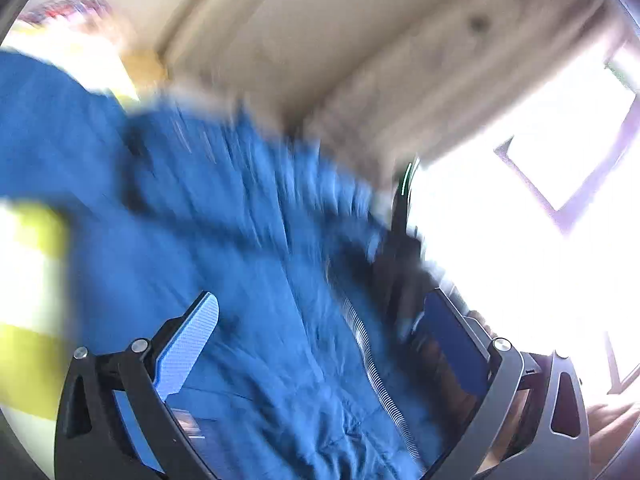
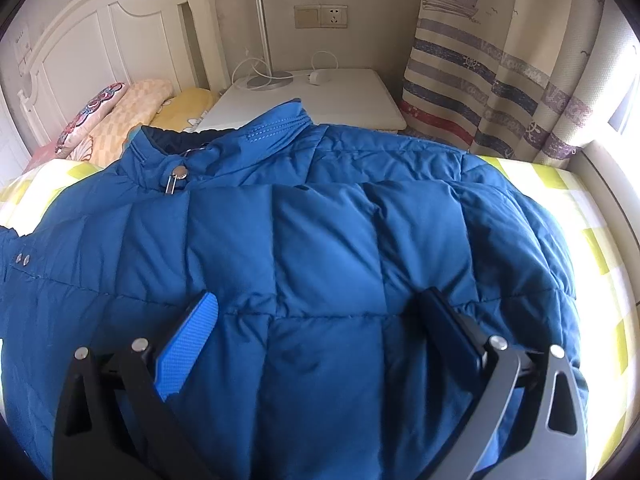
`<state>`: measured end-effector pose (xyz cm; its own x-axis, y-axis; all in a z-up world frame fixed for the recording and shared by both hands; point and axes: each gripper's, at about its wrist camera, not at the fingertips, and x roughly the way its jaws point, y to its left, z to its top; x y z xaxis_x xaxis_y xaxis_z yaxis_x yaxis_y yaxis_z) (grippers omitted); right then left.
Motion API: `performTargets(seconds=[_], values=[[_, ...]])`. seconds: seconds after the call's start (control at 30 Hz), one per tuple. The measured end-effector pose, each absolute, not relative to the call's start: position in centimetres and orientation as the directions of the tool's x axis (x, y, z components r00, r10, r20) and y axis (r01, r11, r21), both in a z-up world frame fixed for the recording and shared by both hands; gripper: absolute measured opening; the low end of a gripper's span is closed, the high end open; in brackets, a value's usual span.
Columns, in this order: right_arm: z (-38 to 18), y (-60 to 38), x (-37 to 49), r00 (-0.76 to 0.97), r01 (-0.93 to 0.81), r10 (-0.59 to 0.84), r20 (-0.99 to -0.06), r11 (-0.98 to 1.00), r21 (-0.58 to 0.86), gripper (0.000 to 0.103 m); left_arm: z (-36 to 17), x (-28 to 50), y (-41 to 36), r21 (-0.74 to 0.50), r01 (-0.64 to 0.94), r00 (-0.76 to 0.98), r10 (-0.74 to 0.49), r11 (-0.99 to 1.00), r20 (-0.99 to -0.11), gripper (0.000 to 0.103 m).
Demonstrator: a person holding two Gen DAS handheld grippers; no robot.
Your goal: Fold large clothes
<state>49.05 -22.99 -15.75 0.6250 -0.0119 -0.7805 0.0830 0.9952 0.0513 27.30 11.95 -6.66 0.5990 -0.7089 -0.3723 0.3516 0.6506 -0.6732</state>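
Observation:
A large blue padded jacket lies spread on the bed, collar toward the headboard, a silver snap and zipper pull at the neck. My right gripper is open just above the jacket's middle, its fingers wide apart with nothing between them. In the blurred left wrist view the same blue jacket fills the frame, its zipper running between the fingers. My left gripper is open over the fabric; whether it touches cannot be told.
The bed has a yellow-and-white checked sheet. Pillows lie by the white headboard. A white nightstand with a lamp base and cable stands behind the collar. A striped curtain hangs at right, by a bright window.

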Motion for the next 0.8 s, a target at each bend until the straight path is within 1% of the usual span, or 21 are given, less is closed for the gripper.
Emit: performTargets(seconds=[0.03, 0.07, 0.1, 0.13, 0.17, 0.2, 0.23, 0.27, 0.3, 0.33, 0.4, 0.43, 0.47, 0.53, 0.57, 0.63, 0.67, 0.7, 0.73, 0.8], values=[[-15.7, -23.0, 49.0, 0.627, 0.082, -0.011, -0.779, 0.995, 0.051, 0.101, -5.6, 26.6, 15.5, -0.691, 0.31, 0.666, -0.668, 0.653, -0.332, 0.099], [-15.7, -23.0, 49.0, 0.628, 0.082, -0.01, -0.778, 0.995, 0.053, 0.101, -5.1, 26.3, 19.3, -0.743, 0.258, 0.691, -0.656, 0.617, -0.305, 0.099], [-15.7, -23.0, 49.0, 0.629, 0.081, -0.008, -0.778, 0.995, 0.056, 0.101, -5.2, 26.5, 22.5, -0.787, 0.2, 0.688, -0.656, 0.583, -0.311, 0.099], [-15.7, -23.1, 49.0, 0.629, 0.08, -0.004, -0.777, 0.995, 0.059, 0.101, -5.3, 26.6, 25.3, -0.792, 0.108, 0.7, -0.612, 0.6, -0.368, 0.099], [-15.7, -23.1, 49.0, 0.631, 0.08, -0.001, -0.776, 0.995, 0.063, 0.101, -5.4, 26.4, 27.8, -0.768, 0.0, 0.729, -0.526, 0.64, -0.438, 0.097], [-15.7, -23.1, 49.0, 0.632, 0.08, 0.001, -0.775, 0.995, 0.066, 0.101, -5.5, 25.6, 31.6, -0.734, -0.16, 0.786, -0.365, 0.66, -0.499, 0.096], [-15.6, -23.1, 48.9, 0.634, 0.079, 0.005, -0.773, 0.994, 0.071, 0.101, -6.1, 25.0, 35.0, -0.737, -0.275, 0.801, -0.277, 0.617, -0.531, 0.096], [-15.6, -23.2, 48.9, 0.636, 0.079, 0.008, -0.771, 0.994, 0.075, 0.101, -7.2, 24.6, 37.8, -0.768, -0.337, 0.797, -0.268, 0.544, -0.541, 0.096], [-15.6, -23.2, 48.9, 0.639, 0.078, 0.013, -0.769, 0.994, 0.081, 0.101, -8.0, 24.3, 39.5, -0.794, -0.367, 0.804, -0.263, 0.485, -0.533, 0.096], [-15.6, -23.3, 48.8, 0.64, 0.077, 0.017, -0.768, 0.993, 0.086, 0.101, -8.8, 23.7, 41.3, -0.817, -0.396, 0.827, -0.225, 0.418, -0.515, 0.096], [-15.6, -23.4, 48.8, 0.639, 0.076, 0.02, -0.769, 0.993, 0.089, 0.101, -9.5, 23.6, 43.3, -0.807, -0.435, 0.835, -0.156, 0.399, -0.527, 0.096], [-15.6, -23.4, 48.8, 0.64, 0.076, 0.018, -0.768, 0.993, 0.087, 0.101, -9.9, 24.3, 44.1, -0.808, -0.436, 0.837, -0.152, 0.397, -0.526, 0.096], [-15.6, -23.4, 48.8, 0.64, 0.076, 0.018, -0.768, 0.993, 0.087, 0.101, -10.4, 24.9, 44.8, -0.822, -0.42, 0.85, -0.15, 0.384, -0.504, 0.096], [-15.6, -23.4, 48.7, 0.641, 0.076, 0.021, -0.767, 0.993, 0.091, 0.101, -10.8, 25.9, 45.7, -0.815, -0.43, 0.857, -0.107, 0.39, -0.504, 0.086], [-15.6, -23.5, 48.8, 0.642, 0.075, 0.023, -0.766, 0.993, 0.093, 0.101, -10.8, 26.4, 45.9, -0.799, -0.445, 0.852, -0.085, 0.404, -0.517, 0.079], [-15.6, -23.5, 48.8, 0.645, 0.075, 0.026, -0.764, 0.992, 0.097, 0.101, -11.3, 27.3, 46.4, -0.791, -0.468, 0.85, -0.043, 0.395, -0.525, 0.06], [-15.6, -23.5, 48.8, 0.645, 0.075, 0.028, -0.763, 0.992, 0.1, 0.101, -11.2, 27.3, 46.1, -0.784, -0.491, 0.845, -0.013, 0.38, -0.535, 0.03], [-15.6, -23.5, 48.7, 0.645, 0.076, 0.026, -0.764, 0.992, 0.098, 0.101, -11.0, 27.2, 45.5, -0.789, -0.486, 0.852, 0.005, 0.377, -0.523, 0.018], [-15.6, -23.4, 48.7, 0.645, 0.076, 0.025, -0.764, 0.992, 0.096, 0.101, -9.9, 26.8, 44.2, -0.792, -0.459, 0.871, 0.031, 0.401, -0.489, 0.018], [-15.6, -23.5, 48.7, 0.645, 0.076, 0.021, -0.764, 0.993, 0.092, 0.101, -6.2, 26.6, 39.7, -0.738, -0.387, 0.902, 0.062, 0.552, -0.427, 0.015]])
